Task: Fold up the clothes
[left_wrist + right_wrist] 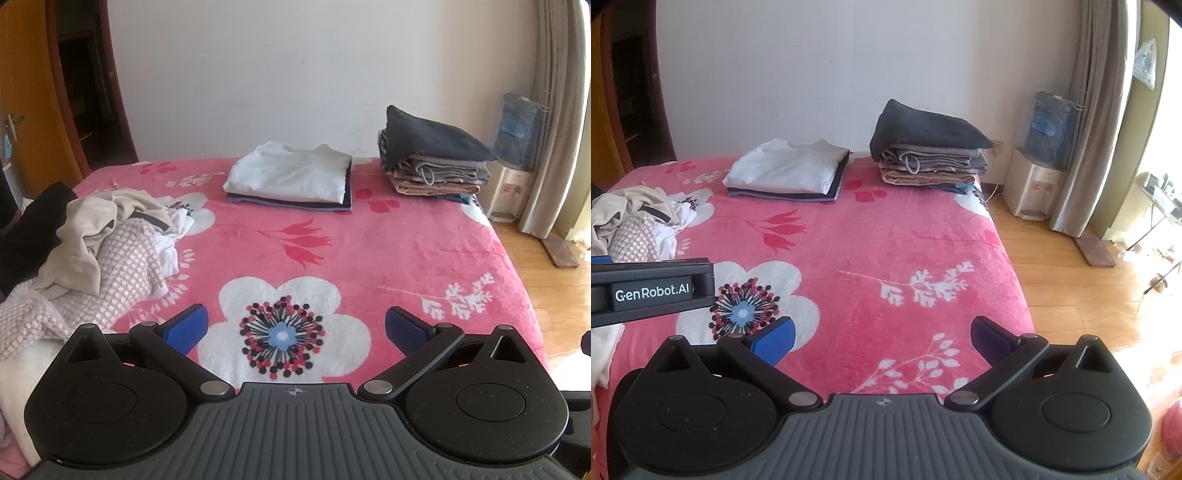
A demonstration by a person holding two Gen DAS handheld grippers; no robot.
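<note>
A big bed (369, 236) fills most of both views. It has a pink blanket (886, 251) with white flowers on it. Behind the bed is a white wall (295, 66). A wood floor (1071, 280) lies to the right of the bed, and a curtain (1086, 110) hangs in the corner.

On the left side of the bed sits a messy pile (85, 251) of clothes that are not folded. It has a cream piece, a checked piece, a white piece and a black piece all mixed up.

At the far edge of the bed, near the wall, are two neat stacks. The tall stack (436, 162) is on the right, with a dark piece on top. The low stack (291, 177) is just left of it, with a white shirt on top.

A water cooler (1034, 181) stands on the floor by the curtain.

The left tool (295, 325) is wide open over the bed and holds nothing. The right tool (882, 332) is wide open too and holds nothing. Both have blue pads (188, 325). The left tool's side shows at the left edge of the right view.
</note>
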